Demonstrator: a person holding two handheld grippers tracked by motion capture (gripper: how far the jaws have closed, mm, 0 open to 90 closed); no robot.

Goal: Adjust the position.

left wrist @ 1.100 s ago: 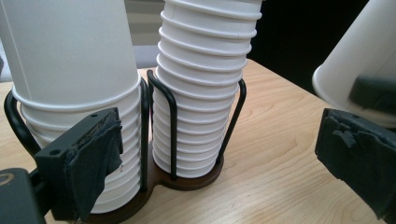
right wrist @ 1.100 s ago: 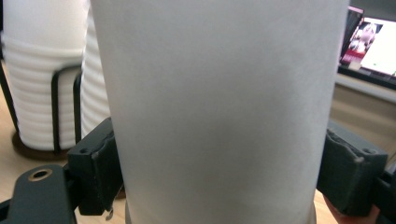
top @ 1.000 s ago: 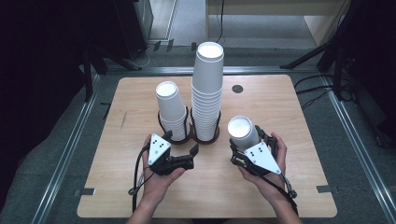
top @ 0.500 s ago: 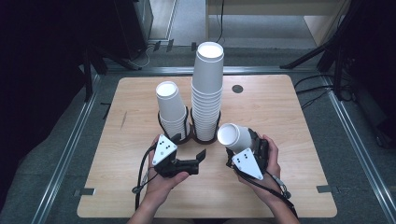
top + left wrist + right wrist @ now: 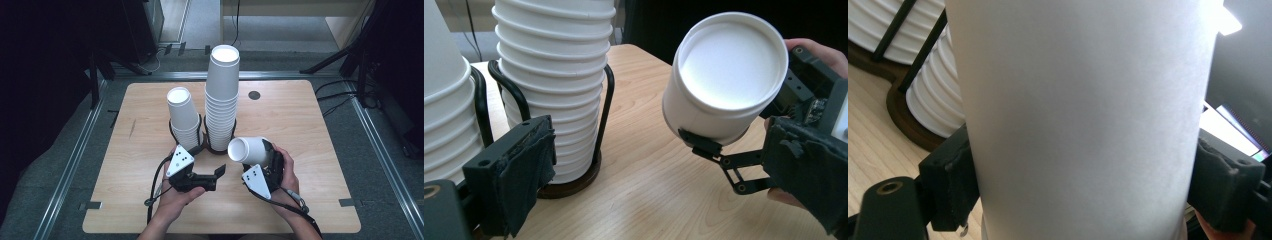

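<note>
Now clamped between the right gripper's two black jaws: a single white paper cup, tipped on its side, closed base turned left and toward the camera in the high view. Held just above the wooden table, near and right of the tall stack of cups, close to it but apart. Seen from the right gripper view, cup wall pressed by a pad on each side. Seen from the left gripper view, same cup up at the right, pinched at its lower edge, a hand behind it.

Left gripper low at the near middle of the table, pointing right toward the held cup, jaws standing wide with nothing between them; one padded finger in front of the stacks.

Farther back, tall stack upright in a dark wire holder; short stack of cups just left of it, leaning slightly, in a matching ring. Both stacks upside down, bases on top.
</note>
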